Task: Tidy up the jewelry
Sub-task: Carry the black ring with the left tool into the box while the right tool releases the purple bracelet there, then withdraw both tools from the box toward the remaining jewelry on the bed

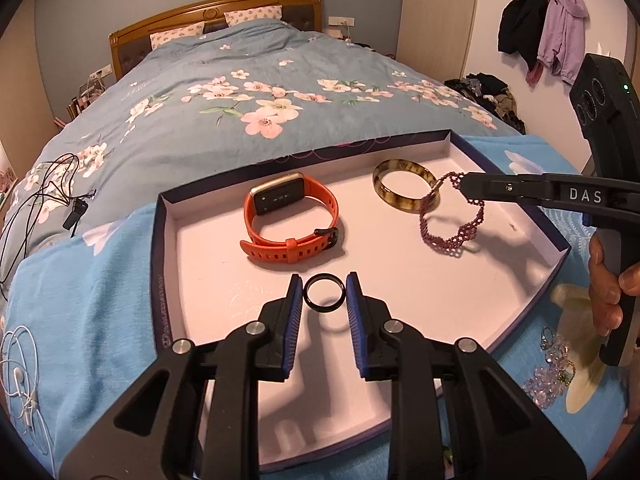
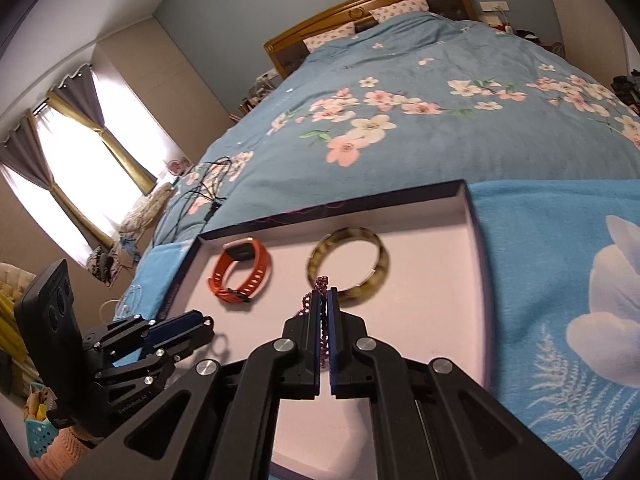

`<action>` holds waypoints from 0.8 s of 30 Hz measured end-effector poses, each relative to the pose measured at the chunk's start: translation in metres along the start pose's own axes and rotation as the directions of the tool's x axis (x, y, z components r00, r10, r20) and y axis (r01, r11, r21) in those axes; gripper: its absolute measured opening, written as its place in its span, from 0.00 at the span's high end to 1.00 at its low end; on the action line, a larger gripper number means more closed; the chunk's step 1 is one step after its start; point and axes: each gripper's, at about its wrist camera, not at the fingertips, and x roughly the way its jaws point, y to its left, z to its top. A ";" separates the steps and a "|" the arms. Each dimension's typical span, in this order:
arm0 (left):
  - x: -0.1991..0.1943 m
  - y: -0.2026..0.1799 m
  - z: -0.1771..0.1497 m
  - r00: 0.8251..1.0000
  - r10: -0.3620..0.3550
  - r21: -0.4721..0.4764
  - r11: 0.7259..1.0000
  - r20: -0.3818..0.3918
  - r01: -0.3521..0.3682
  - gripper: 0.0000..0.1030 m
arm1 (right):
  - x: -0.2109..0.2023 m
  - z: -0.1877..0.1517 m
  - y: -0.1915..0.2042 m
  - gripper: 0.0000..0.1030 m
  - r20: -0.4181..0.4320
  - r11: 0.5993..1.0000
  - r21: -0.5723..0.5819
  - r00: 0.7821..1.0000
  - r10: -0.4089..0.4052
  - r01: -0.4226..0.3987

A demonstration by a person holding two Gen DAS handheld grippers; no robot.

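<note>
Bedroom scene: a wide bed [image 1: 240, 120] with a blue floral duvet fills the upper half of both views, and a shallow box lid [image 1: 162, 248] with a pale lining lies on a lighter blue blanket [image 1: 80, 300] at the bed's near end, in the middle of each frame.

At the lower centre of the left wrist view, the left gripper [image 1: 324, 294] has a black ring [image 1: 323, 292] between its blue-padded fingers [image 1: 295, 304]. Both pads sit right at the ring's sides, and the ring's shadow falls on the lining below it. The jaws are only as far apart as the ring is wide.

Right of centre, the right gripper [image 2: 325, 312] is pinched nearly closed on a purple beaded bracelet [image 1: 452, 224]. The beads run between the pads in the right wrist view, and the loop hangs down toward the lining in the left wrist view. I cannot tell whether its lowest part touches the lining.

Just behind the bracelet lies a mottled amber bangle [image 1: 404, 188], flat on the lining. Left of it sits an orange smartwatch [image 1: 292, 220], strap buckled into a loop, face tilted up.

Outside the lid, clear crystal jewelry [image 1: 552, 376] lies on the blanket at the lower right of the left wrist view. White earphones [image 1: 20, 376] lie at the lower left, and black cables [image 1: 40, 196] lie at the far left on the duvet.
</note>
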 end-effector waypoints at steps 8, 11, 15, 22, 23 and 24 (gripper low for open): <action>0.014 0.003 0.004 1.000 0.005 -0.017 1.000 -0.027 -0.005 0.78 | 0.009 -0.005 -0.009 0.94 -0.041 0.999 0.010 0.998 -0.038 0.039; 0.017 0.004 0.004 0.999 0.004 -0.022 1.000 -0.034 -0.005 0.78 | 0.008 -0.006 -0.008 0.91 -0.040 0.999 0.008 0.998 -0.049 0.050; 0.020 0.004 0.004 1.000 -0.001 -0.025 1.000 -0.031 0.000 0.78 | 0.000 -0.006 -0.003 0.83 -0.015 0.998 -0.014 0.998 -0.066 0.066; 0.002 0.008 0.006 1.000 0.003 -0.044 0.999 0.028 -0.002 0.64 | -0.031 -0.014 0.014 0.73 0.036 0.994 -0.090 0.997 -0.065 0.068; -0.004 0.007 0.006 0.999 0.012 -0.038 0.999 0.044 -0.010 0.63 | -0.037 -0.017 0.016 0.73 0.044 0.992 -0.106 0.997 -0.064 0.068; -0.010 0.006 0.006 0.998 0.021 -0.034 0.999 0.057 -0.020 0.60 | -0.042 -0.019 0.018 0.72 0.048 0.991 -0.116 0.997 -0.057 0.062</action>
